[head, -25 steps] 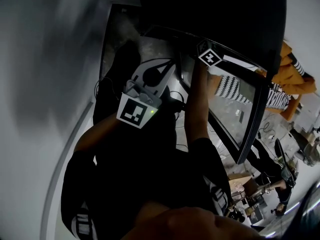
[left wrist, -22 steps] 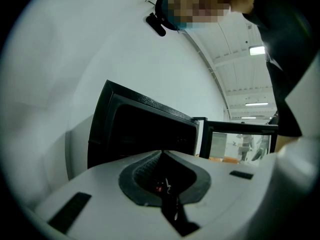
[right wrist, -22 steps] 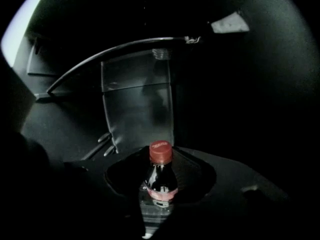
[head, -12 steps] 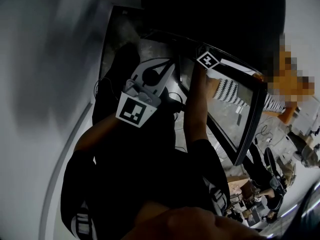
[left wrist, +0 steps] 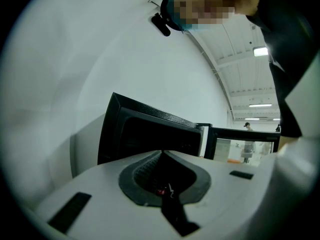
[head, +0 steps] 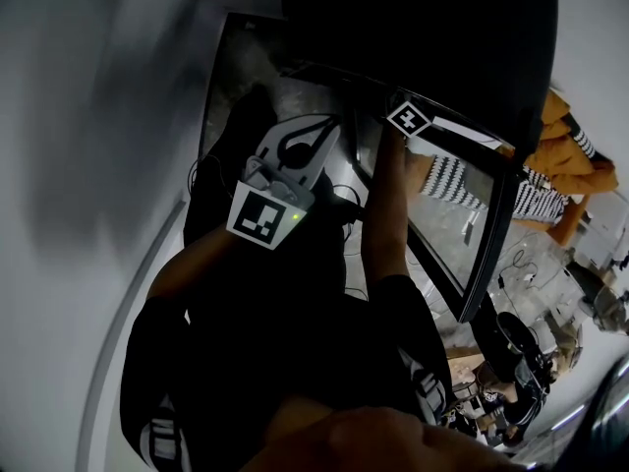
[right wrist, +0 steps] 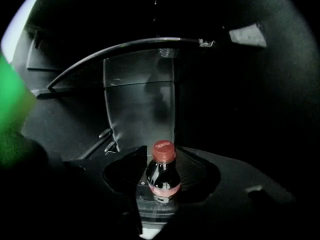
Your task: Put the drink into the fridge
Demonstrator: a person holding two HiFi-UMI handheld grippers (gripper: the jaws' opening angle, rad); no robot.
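A small cola bottle (right wrist: 163, 176) with a red cap stands upright inside the dark fridge (head: 423, 28), between the jaws of my right gripper (right wrist: 163, 159). Those jaws are opening and their pads look just off the bottle's sides. In the head view only the right gripper's marker cube (head: 411, 118) shows, at the fridge's mouth beside the open glass door (head: 462, 205); its jaws are hidden inside. My left gripper (head: 332, 131) is held up in front of the fridge (left wrist: 150, 134), tips together (left wrist: 162, 153), with nothing in it.
A pale panel (right wrist: 140, 99) stands behind the bottle under a curved shelf edge (right wrist: 125, 46). A green blur (right wrist: 10, 99) fills the left edge. A white wall (head: 88, 165) runs on the left. Beyond the door lies a cluttered floor (head: 511, 382) with people on it.
Both grippers keep their places in the head view. Only the background seen past the glass door has shifted a little.
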